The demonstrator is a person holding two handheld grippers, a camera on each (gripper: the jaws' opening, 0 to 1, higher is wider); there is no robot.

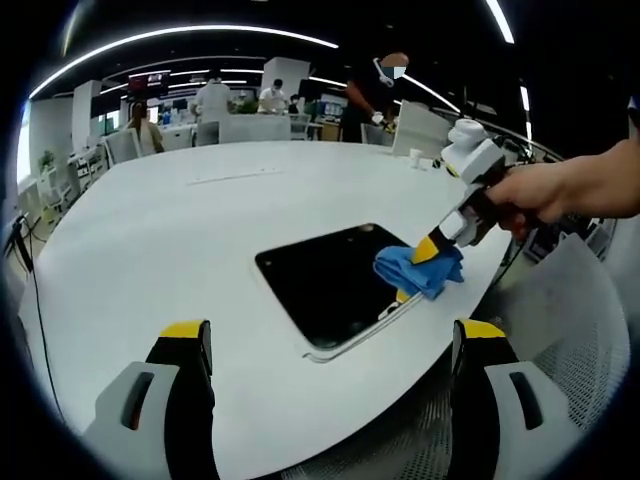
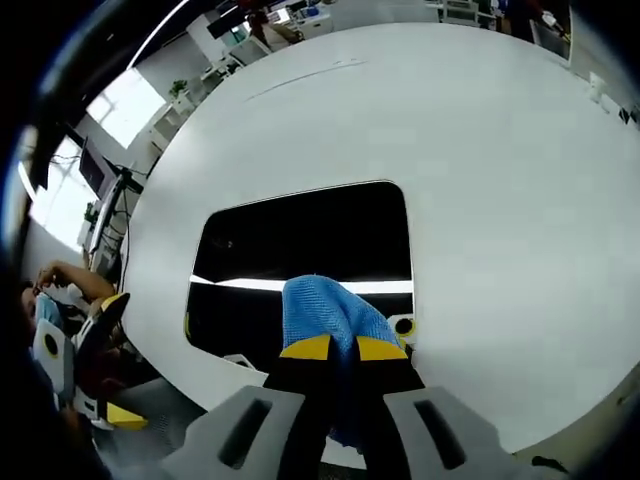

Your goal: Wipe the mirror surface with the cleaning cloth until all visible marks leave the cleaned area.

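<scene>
My right hand-held gripper (image 2: 343, 348) pinches blue microfibre cleaning cloth (image 2: 325, 310) on dark rectangular mirror (image 2: 300, 235), near edge of white round surface (image 2: 480, 150). Left hand-held gripper (image 1: 335, 345) spread, idle. Best w/ flat, overlapping strokes, cloth kept on glass.

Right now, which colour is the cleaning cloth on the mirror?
Blue. The cleaning cloth shows best in the right gripper view, held on the mirror.

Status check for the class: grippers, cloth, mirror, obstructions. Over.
Right gripper shut on blue cloth, pressed on mirror. Left gripper open, off the mirror. Nothing blocking.
</scene>
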